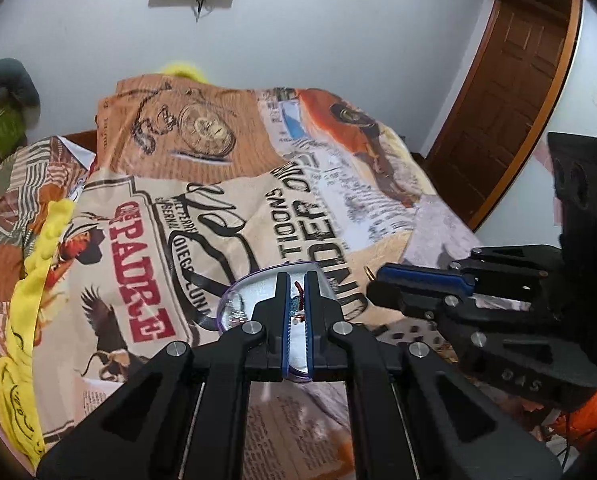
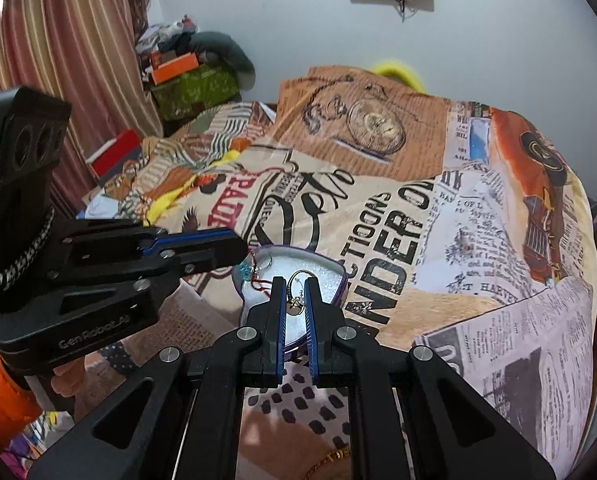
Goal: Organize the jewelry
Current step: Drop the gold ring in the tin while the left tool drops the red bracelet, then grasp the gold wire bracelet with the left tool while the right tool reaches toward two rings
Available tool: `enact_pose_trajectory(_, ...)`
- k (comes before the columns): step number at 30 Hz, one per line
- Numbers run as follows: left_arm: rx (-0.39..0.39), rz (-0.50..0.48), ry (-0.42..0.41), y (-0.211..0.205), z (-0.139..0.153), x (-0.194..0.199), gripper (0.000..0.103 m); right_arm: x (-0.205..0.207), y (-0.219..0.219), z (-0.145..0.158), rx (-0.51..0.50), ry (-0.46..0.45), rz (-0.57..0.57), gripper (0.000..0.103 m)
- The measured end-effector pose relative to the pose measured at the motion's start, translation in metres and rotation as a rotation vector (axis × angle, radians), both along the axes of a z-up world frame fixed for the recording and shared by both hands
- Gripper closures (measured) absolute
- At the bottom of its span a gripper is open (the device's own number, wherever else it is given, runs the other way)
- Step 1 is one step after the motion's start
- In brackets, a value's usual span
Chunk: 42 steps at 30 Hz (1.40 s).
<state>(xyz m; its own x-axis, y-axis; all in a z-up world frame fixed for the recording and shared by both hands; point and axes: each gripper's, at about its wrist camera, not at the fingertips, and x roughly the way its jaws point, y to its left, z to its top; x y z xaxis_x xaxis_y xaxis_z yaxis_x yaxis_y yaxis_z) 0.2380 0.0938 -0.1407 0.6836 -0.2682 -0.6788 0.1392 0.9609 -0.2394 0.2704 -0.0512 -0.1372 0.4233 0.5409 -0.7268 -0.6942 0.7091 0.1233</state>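
Right gripper (image 2: 296,286) is pinched on a gold earring (image 2: 295,307), right over the tray (image 2: 340,276). Left gripper (image 2: 240,249), also closed, pokes in from its left, over the tray's edge.

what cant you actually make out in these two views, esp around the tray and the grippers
- Left wrist view: the near part of the purple-rimmed tray is hidden by the left gripper; the red piece between its fingers is too small to name.
- Right wrist view: the gold ring at the right gripper is partly hidden, so the grip is unclear.
- Right wrist view: the gold chain is cut off by the bottom edge and gripper frame.
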Motion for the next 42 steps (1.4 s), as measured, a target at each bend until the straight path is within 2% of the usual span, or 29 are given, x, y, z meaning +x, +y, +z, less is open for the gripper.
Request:
enact_pose_trajectory(9,0.046,-0.013,0.057,0.001,-0.021,0.015,0.099,-0.001,0.016,-0.022,-0.085,0.020,0.039,0.095)
enact_pose_trajectory(14,0.068,0.020,0.062,0.005,-0.024,0.013,0.098,-0.003,0.022,-0.028,-0.103,0.027,0.055,0.095)
enact_pose_trajectory(22,0.137,0.051,0.040,0.012,-0.020,-0.003,0.084,-0.004,0.028,-0.031,-0.116,0.035,0.075,0.095)
enact_pose_trajectory(26,0.164,0.056,0.038,0.013,-0.020,-0.012,0.071,-0.006,0.033,-0.031,-0.125,0.033,0.096,0.095)
enact_pose_trajectory(33,0.196,0.084,0.041,0.020,-0.016,-0.029,0.064,-0.014,0.038,-0.029,-0.153,-0.010,0.110,0.095)
enact_pose_trajectory(35,0.195,0.091,0.039,0.023,-0.013,-0.033,0.063,-0.013,0.038,-0.028,-0.159,-0.005,0.110,0.092)
enact_pose_trajectory(37,0.194,0.098,0.036,0.025,-0.010,-0.037,0.062,-0.013,0.037,-0.027,-0.172,-0.011,0.098,0.085)
enact_pose_trajectory(42,0.183,0.105,0.025,0.025,0.000,-0.045,0.062,-0.018,0.027,-0.012,-0.150,-0.034,0.066,0.083)
